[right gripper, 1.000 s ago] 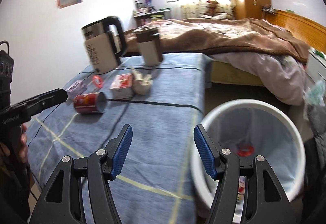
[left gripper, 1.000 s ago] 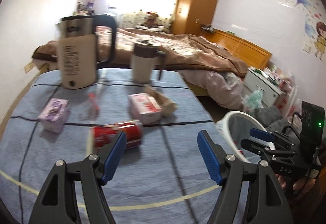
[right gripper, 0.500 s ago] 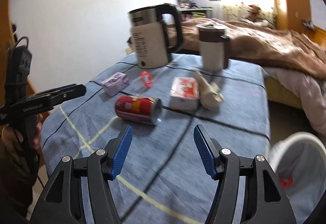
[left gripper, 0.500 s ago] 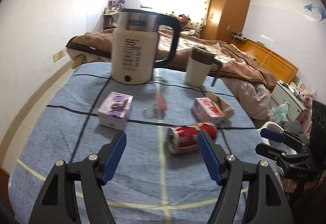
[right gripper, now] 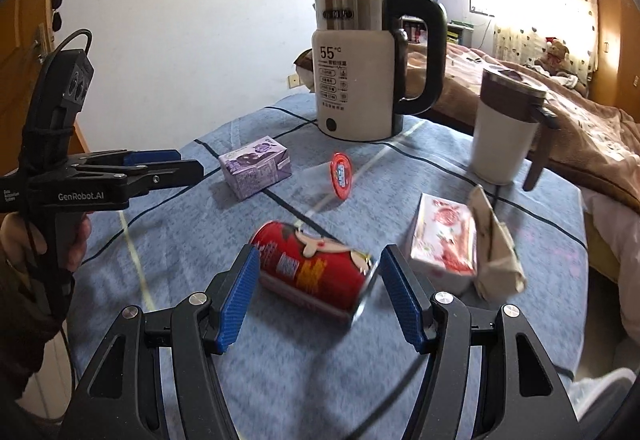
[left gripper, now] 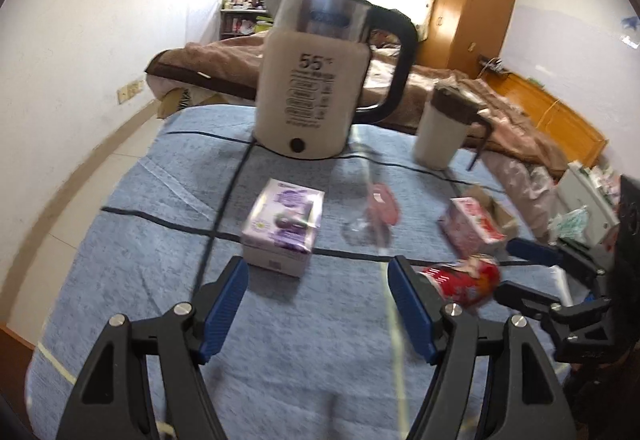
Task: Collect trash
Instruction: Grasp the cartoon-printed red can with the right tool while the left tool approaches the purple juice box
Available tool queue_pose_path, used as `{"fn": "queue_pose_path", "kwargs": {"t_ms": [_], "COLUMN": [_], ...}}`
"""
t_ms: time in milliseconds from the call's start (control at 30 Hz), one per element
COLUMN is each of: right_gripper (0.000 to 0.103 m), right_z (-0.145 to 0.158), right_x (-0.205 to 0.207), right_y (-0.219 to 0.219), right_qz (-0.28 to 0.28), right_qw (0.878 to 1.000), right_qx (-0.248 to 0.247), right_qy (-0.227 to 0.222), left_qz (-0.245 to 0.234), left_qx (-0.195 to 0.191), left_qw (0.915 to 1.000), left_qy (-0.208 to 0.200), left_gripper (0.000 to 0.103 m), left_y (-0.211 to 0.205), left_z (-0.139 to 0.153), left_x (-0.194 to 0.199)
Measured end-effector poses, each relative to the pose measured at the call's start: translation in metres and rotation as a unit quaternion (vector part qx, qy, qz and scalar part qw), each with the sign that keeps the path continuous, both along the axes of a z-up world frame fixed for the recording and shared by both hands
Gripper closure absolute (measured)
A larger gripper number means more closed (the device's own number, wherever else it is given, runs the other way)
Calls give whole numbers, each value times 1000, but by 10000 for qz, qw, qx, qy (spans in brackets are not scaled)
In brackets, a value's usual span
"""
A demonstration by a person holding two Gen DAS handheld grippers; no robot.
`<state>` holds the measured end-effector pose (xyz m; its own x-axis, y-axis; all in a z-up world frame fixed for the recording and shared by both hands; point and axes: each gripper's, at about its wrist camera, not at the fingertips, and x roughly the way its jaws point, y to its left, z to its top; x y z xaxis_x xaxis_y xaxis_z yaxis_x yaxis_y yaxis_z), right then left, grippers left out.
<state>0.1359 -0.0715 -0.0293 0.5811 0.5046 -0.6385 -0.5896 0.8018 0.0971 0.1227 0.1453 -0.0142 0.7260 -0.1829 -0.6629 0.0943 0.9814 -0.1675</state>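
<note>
The right gripper (right gripper: 316,292) is spread wide, its blue pads either side of the red can (right gripper: 316,272), which lies on its side on the blue tablecloth (right gripper: 180,240); no pad visibly touches the can, so nothing is gripped. The left gripper (left gripper: 318,304) is equally wide open and empty, pointed at the purple carton (left gripper: 282,228), which stands just beyond its fingertips at 12 o'clock. From the right wrist view, the pink carton (right gripper: 444,236) sits at 2 o'clock from the can with a crumpled brown paper (right gripper: 496,244) against its right side, and a small red packet (right gripper: 341,175) lies at 12 o'clock. Behind stand the kettle (right gripper: 356,72) and a lidded mug (right gripper: 504,128).
</note>
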Motion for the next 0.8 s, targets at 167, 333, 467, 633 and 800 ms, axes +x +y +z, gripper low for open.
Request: {"fn": "queue_pose_path", "kwargs": {"t_ms": [167,333,467,633,800], "right_gripper": [40,40,40,40,40], "right_z": [-4,-12,-18,-19,-25], "right_x": [15,26,31,32,26], "right_y": [12,17,21,19,20], "right_qz": [242,562,677,767,975], "right_qw": [9997,9982,9970,9960,9931], "right_qx": [-14,10,-89,-29,-250], "right_qy": [15,228,362,464,607], "left_qz": [-68,-150,-175,-193,-191], "left_qx": [-66,-106,108,66,-31], "left_qw": [9999,9997,9996,9993,9991], "left_qy": [104,182,211,325,378], "left_gripper": [29,29,29,29,29], "left_y": [6,7,5,7,9], "left_z": [-6,-12,-16,-24,-27], "left_x": [18,30,36,42,46]}}
